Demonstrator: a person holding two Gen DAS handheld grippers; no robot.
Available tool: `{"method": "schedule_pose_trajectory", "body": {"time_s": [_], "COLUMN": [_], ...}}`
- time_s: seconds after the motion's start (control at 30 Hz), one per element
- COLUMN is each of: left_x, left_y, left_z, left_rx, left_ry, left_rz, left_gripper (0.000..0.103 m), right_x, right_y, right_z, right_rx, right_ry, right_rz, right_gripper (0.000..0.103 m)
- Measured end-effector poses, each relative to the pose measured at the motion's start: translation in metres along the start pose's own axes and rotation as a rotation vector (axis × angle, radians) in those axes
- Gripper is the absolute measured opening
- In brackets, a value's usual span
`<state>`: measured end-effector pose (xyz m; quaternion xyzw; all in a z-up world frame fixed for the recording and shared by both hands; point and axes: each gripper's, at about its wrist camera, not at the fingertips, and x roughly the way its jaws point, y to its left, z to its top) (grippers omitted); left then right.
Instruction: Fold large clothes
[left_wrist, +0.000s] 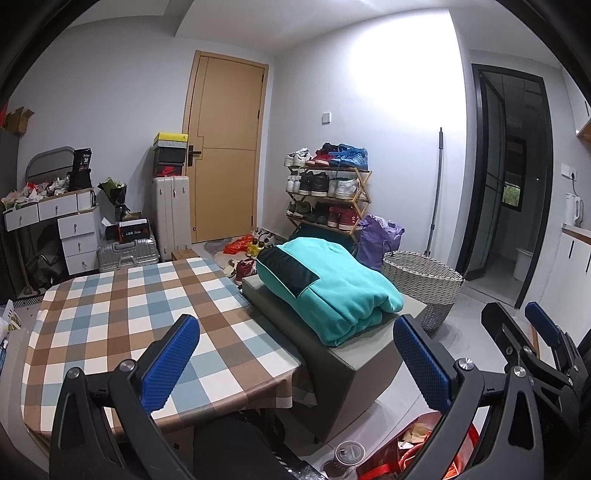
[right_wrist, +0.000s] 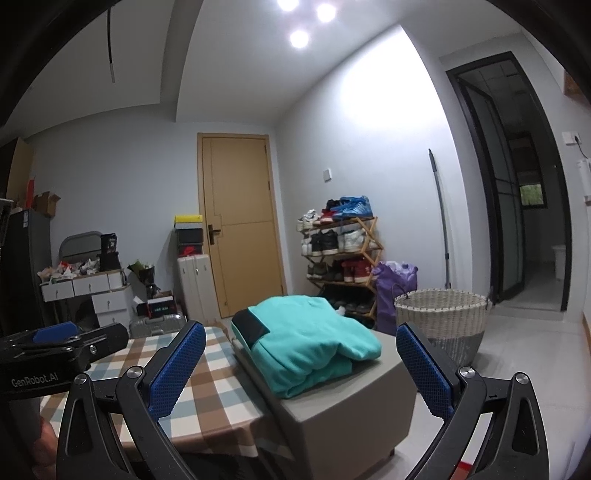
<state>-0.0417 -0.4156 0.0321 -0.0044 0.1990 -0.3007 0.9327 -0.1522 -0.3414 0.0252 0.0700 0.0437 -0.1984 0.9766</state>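
Observation:
A folded teal garment with a black panel lies on a grey stool beside the checked table. It also shows in the right wrist view, on the stool. My left gripper is open and empty, held back from the table's near edge. My right gripper is open and empty, in front of the stool. The right gripper also shows at the right of the left wrist view. The left gripper shows at the left of the right wrist view.
A woven laundry basket stands on the floor right of the stool. A shoe rack, a purple bag, suitcases and a white drawer unit line the far wall. A paper cup and red items sit on the floor below.

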Motion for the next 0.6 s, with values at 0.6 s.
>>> {"method": "schedule_pose_trajectory", "body": {"time_s": [0.6], "left_x": [0.0006], "left_y": [-0.0011], "left_z": [-0.0071], "left_rx": [0.024], "left_ry": [-0.030], "left_rz": [0.004], "left_gripper": [0.102], "right_x": [0.0005], "right_y": [-0.0043], "right_z": [-0.0018], "right_rx": [0.011], "right_ry": [0.015], "right_rz": [-0.009], "right_gripper": [0.103]}}
